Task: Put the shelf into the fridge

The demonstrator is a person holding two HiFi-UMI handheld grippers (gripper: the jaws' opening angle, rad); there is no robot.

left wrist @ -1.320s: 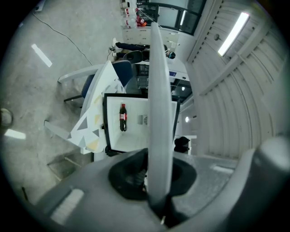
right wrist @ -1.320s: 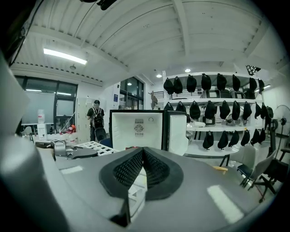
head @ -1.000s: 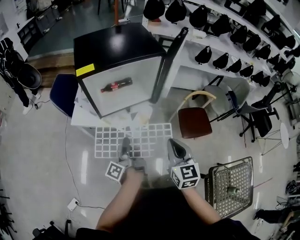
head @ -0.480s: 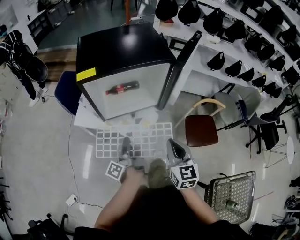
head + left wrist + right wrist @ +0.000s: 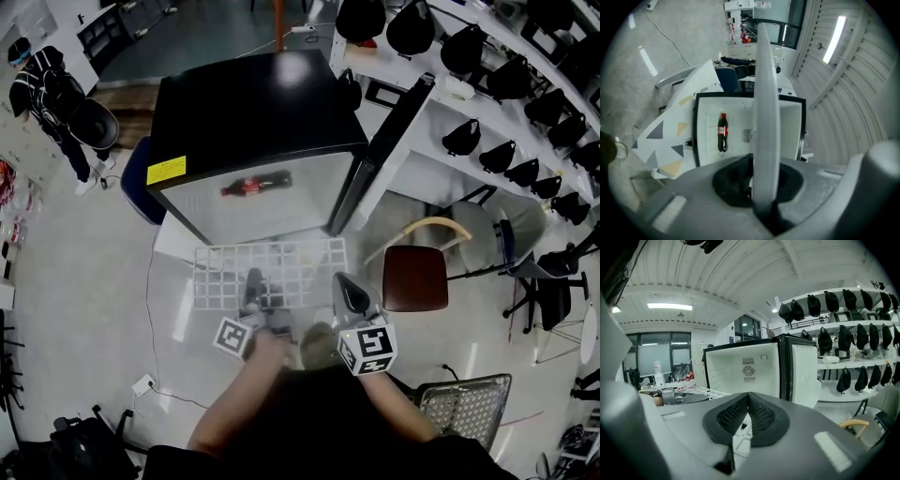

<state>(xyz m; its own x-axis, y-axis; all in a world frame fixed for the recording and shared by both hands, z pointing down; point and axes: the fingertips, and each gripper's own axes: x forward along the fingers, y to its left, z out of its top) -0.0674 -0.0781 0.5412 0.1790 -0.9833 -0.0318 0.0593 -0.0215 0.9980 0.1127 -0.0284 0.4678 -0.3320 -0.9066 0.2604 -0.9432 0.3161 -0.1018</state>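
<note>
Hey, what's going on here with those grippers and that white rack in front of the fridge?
A person holds a white wire shelf by its near edge, with the left gripper and the right gripper both shut on it. The shelf hangs just in front of the open fridge, whose door stands swung out to the right. A cola bottle lies inside. The shelf is not yet in.

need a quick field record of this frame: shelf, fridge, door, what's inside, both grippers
shelf: white wire grid, held in front of the fridge, not yet inside
fridge: black top, white interior, open
door: swung open, on the right in the head view
inside: one dark bottle with a red label, lying on its side
left gripper: shut on shelf's near edge
right gripper: shut on shelf's near edge
</note>
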